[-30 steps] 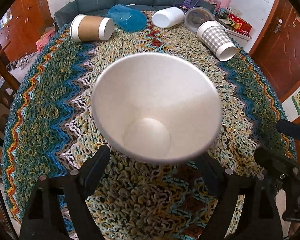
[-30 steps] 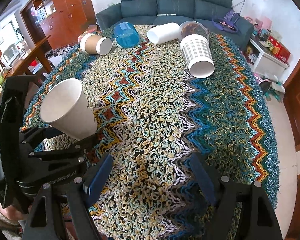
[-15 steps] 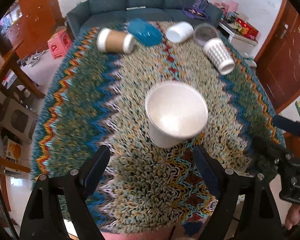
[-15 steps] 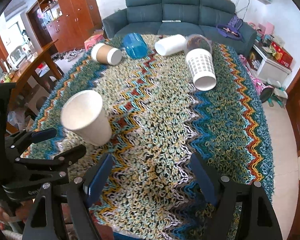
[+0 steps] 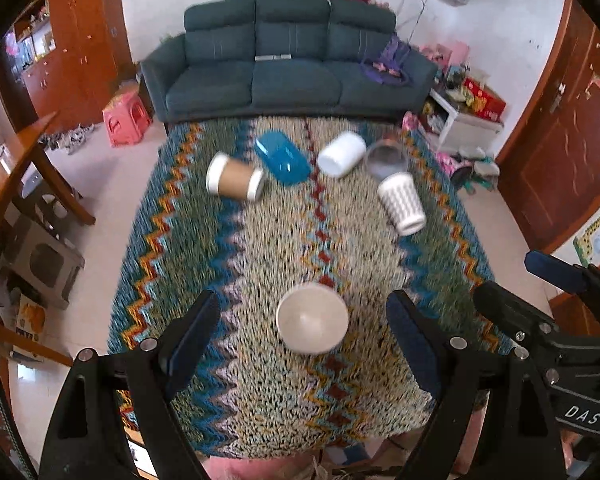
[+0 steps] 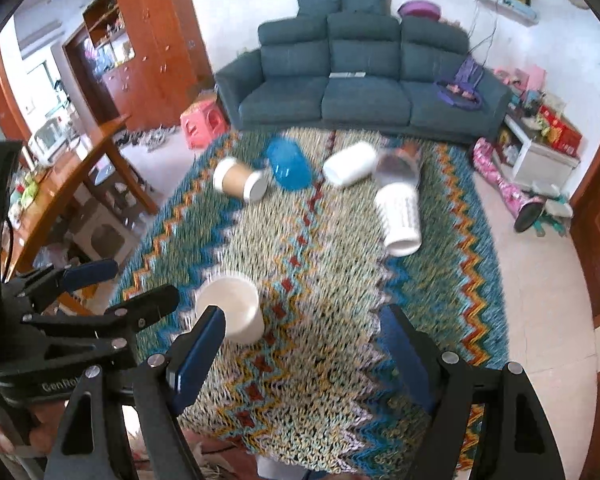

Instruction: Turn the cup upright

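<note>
- Left claw (image 5: 300,332): jaws spread wide, nothing between the pads; it hangs above the near end of the bench (image 5: 236,264), clear of the cup.
- Bench is covered by a shaggy zigzag cloth in teal, orange and cream.
- Far left of bench: brown paper cup (image 5: 235,176) with white rims, lying on its side.
- Just right of it: blue plastic cup (image 5: 283,157), also on its side, touching or nearly touching the brown one.
- Near centre: white paper cup (image 5: 312,323) stands upright on the cloth, mouth up, interior visible from above; in the right wrist view it (image 6: 232,309) sits near left, beside the right claw's left finger.
- Far centre-right: white cup (image 5: 341,154) on its side.
- Next right: clear cup (image 5: 387,157) on its side, blurred.
- Right: checked white cup (image 5: 402,203) on its side, mouth toward the near edge.
- Right claw (image 6: 300,340): jaws spread, holding nothing, above the near end of the bench.
</note>
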A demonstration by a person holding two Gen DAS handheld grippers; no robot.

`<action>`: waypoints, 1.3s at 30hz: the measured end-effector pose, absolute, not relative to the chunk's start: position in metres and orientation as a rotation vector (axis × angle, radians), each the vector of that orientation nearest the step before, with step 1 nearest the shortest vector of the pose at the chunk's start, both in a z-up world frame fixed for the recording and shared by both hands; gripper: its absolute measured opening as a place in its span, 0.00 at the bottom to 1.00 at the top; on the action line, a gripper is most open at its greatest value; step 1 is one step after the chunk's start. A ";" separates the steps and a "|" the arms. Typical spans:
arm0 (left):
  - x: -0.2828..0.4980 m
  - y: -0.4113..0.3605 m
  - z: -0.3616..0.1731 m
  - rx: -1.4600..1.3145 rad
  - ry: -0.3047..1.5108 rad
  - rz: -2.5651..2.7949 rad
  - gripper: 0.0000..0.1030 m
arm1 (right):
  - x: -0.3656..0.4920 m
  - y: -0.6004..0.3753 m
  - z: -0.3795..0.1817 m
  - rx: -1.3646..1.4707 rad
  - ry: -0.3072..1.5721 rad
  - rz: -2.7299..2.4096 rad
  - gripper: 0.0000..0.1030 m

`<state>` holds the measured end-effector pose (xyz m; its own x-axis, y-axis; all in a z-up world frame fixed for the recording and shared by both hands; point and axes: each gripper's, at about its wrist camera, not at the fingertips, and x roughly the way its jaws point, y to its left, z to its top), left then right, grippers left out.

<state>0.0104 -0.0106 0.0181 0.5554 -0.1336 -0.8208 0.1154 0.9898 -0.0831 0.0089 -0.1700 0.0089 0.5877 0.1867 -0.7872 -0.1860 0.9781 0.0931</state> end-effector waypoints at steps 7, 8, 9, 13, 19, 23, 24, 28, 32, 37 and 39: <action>0.018 -0.011 0.037 -0.005 0.926 -0.068 0.85 | 0.012 -0.180 0.051 0.032 0.838 0.141 0.78; 0.019 -0.011 0.037 -0.006 0.930 -0.067 0.85 | 0.011 -0.181 0.053 0.028 0.829 0.130 0.78; 0.019 -0.011 0.037 -0.008 0.930 -0.066 0.85 | 0.011 -0.181 0.054 0.025 0.820 0.121 0.78; 0.022 -0.014 0.038 0.015 0.931 -0.056 0.85 | 0.012 -0.181 0.054 0.007 0.818 0.105 0.78; 0.024 -0.023 0.037 0.042 0.950 -0.072 0.85 | 0.014 -0.178 0.054 -0.003 0.821 0.100 0.78; 0.024 -0.024 0.037 0.040 0.950 -0.069 0.85 | 0.018 -0.181 0.053 0.013 0.833 0.097 0.78; 0.024 -0.024 0.037 0.039 0.951 -0.069 0.85 | 0.018 -0.181 0.053 0.014 0.835 0.096 0.78; 0.025 -0.025 0.038 0.035 0.955 -0.063 0.85 | 0.020 -0.181 0.054 0.012 0.831 0.096 0.78; 0.025 -0.024 0.038 0.034 0.949 -0.061 0.85 | 0.021 -0.181 0.054 0.011 0.830 0.094 0.78; 0.024 -0.023 0.039 0.035 0.948 -0.058 0.85 | 0.022 -0.181 0.055 0.019 0.828 0.093 0.78; 0.024 -0.021 0.041 0.033 0.946 -0.056 0.85 | 0.022 -0.182 0.055 0.021 0.830 0.092 0.78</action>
